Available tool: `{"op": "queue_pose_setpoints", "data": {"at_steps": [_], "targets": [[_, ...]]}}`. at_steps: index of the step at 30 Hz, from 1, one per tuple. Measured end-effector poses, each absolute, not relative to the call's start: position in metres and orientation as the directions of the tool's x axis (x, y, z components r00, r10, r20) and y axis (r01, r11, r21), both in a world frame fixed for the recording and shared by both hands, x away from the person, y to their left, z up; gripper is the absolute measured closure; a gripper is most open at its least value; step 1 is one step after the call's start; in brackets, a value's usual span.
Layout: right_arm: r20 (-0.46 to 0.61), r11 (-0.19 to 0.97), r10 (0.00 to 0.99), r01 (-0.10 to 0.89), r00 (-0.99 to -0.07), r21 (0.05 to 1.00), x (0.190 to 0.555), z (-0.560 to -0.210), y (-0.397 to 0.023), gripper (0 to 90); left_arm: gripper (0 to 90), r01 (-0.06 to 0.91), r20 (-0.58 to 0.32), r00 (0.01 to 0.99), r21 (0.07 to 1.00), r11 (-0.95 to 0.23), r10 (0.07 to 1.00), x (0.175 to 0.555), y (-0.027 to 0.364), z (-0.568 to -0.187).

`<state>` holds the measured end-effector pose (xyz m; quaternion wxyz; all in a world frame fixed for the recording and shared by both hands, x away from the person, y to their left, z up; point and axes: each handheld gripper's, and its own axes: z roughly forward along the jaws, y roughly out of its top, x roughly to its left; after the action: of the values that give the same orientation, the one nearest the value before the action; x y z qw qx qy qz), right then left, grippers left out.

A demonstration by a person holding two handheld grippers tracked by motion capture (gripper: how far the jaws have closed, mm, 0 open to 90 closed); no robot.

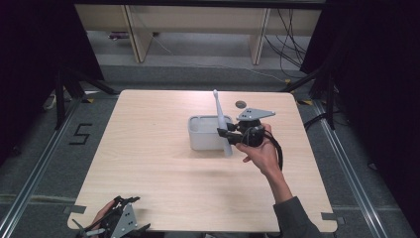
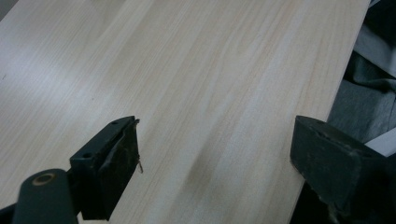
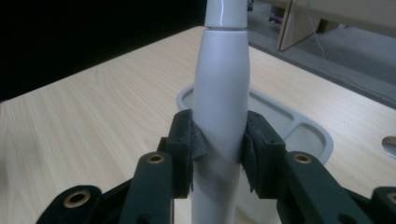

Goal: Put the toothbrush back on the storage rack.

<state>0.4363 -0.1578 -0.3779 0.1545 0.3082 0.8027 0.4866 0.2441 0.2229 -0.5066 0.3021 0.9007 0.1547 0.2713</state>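
Light wood table (image 1: 163, 163) centre, grey carpet floor (image 1: 44, 158), black curtains (image 1: 34, 44) 9 and 3 o'clock, wooden desk legs (image 1: 136, 34) 12 o'clock, cables (image 1: 289, 39) 1 o'clock

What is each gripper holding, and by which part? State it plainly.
The right gripper clamps a white plastic electric toothbrush around its thick handle body, brush end up, above the grey tray. The left gripper stands open, holding nothing.
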Motion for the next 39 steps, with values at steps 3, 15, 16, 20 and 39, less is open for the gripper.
{"op": "queue_pose_setpoints", "data": {"at_steps": [3,15,16,20,39], "targets": [[0.057,0.318,0.646,0.336,-0.761,0.886,0.438,-0.374,-0.154,66.7,15.1,0.117,0.385,0.812,0.628,-0.769,0.438,0.244,0.223,-0.507],[0.073,0.258,0.632,0.298,-0.772,0.919,0.451,-0.355,-0.138,66.7,15.1,0.116,0.387,0.811,0.629,-0.769,0.439,0.244,0.223,-0.507],[0.066,0.26,0.636,0.293,-0.769,0.92,0.452,-0.353,-0.137,66.7,15.1,0.118,0.375,0.822,0.623,-0.773,0.428,0.244,0.223,-0.505],[0.077,0.239,0.637,0.292,-0.767,0.926,0.456,-0.348,-0.132,66.7,15.1,0.115,0.382,0.816,0.628,-0.77,0.433,0.244,0.223,-0.506],[0.038,0.216,0.685,0.253,-0.727,0.943,0.492,-0.352,-0.114,66.7,15.1,0.116,0.374,0.826,0.618,-0.777,0.421,0.244,0.223,-0.506]]}}
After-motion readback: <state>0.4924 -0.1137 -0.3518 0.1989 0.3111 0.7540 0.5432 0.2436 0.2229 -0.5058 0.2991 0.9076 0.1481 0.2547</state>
